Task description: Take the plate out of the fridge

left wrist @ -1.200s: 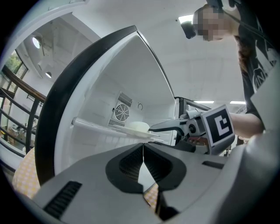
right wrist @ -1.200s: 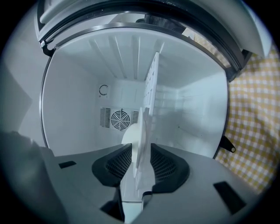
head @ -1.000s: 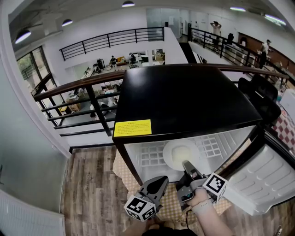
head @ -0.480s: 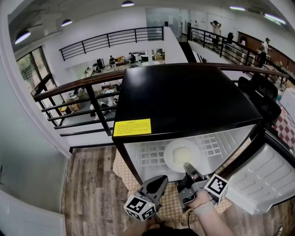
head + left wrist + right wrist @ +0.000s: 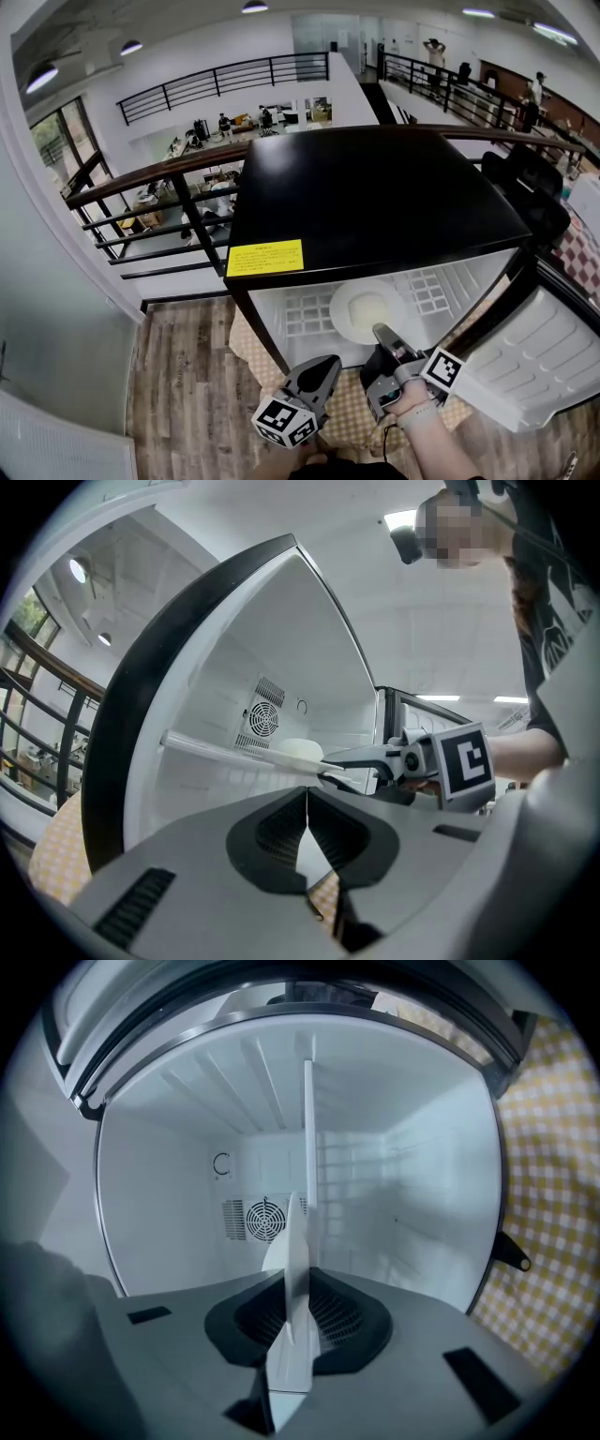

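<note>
Plate (image 5: 367, 312): white, round, so without a long axis. It lay flat and face up on the shelf (image 5: 300, 319) inside the fridge (image 5: 375, 197), midway along the shelf's front edge.

Right gripper (image 5: 380, 330): clamped on the plate's near rim, with the hand (image 5: 417, 408) behind it.

Left gripper (image 5: 328, 361): jaws pressed together on nothing, held low outside the fridge over the checked mat (image 5: 347, 417).

Head view only: black fridge top, yellow label (image 5: 267, 258), and open door (image 5: 534, 366) at the right.

Right gripper view only: the plate (image 5: 298, 1260) edge-on as a thin upright blade between the right gripper's (image 5: 298, 1283) jaws. The shelf (image 5: 308, 1129) was likewise on edge beyond it, and the fan vent (image 5: 264, 1219) sat on the back wall.

Left gripper view only: side profile of the grasp. The plate (image 5: 298, 752) lay level along the shelf (image 5: 211, 752), with the right gripper (image 5: 323, 766) reaching in from the right. The left gripper's (image 5: 307, 794) own jaws met in a closed seam.

Change from one second before: none of note. The plate stayed at the same place on the shelf, and the right gripper remained at its rim.
</note>
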Demonstrator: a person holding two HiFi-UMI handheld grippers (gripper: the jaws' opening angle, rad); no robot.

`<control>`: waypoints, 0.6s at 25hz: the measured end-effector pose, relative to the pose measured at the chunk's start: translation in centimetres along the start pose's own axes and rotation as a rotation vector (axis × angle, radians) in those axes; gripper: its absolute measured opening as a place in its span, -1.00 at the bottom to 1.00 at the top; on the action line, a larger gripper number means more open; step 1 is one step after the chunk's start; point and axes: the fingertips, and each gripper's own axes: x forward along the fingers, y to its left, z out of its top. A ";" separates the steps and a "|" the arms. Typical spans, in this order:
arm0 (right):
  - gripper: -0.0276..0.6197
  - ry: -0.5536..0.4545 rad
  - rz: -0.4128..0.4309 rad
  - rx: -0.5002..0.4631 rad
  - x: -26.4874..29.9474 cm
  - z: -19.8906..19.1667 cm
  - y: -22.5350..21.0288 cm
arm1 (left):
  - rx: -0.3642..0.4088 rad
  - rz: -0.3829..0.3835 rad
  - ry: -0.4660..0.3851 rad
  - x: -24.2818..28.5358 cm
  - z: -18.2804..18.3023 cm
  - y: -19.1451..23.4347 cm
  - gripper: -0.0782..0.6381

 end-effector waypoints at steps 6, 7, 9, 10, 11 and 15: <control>-0.72 -0.029 -0.002 0.007 0.0 -0.1 0.1 | 0.006 0.000 -0.004 -0.1 0.2 -0.1 -0.75; -0.72 -0.033 -0.006 0.007 -0.1 -0.1 0.0 | 0.007 0.000 -0.007 -0.2 0.2 -0.1 -0.75; -0.72 -0.038 -0.014 0.007 -0.2 -0.1 0.0 | 0.009 0.002 -0.010 -0.3 0.3 -0.1 -0.75; -0.73 -0.038 -0.017 0.009 -0.4 -0.1 0.0 | 0.008 0.003 -0.011 -0.3 0.3 -0.1 -0.75; -0.73 -0.038 -0.020 0.011 -0.5 -0.1 -0.1 | 0.008 0.005 -0.012 -0.4 0.3 -0.1 -0.75; -0.73 -0.039 -0.029 0.010 -1.2 -0.2 -0.1 | 0.009 0.007 -0.015 -0.6 0.3 -0.1 -0.75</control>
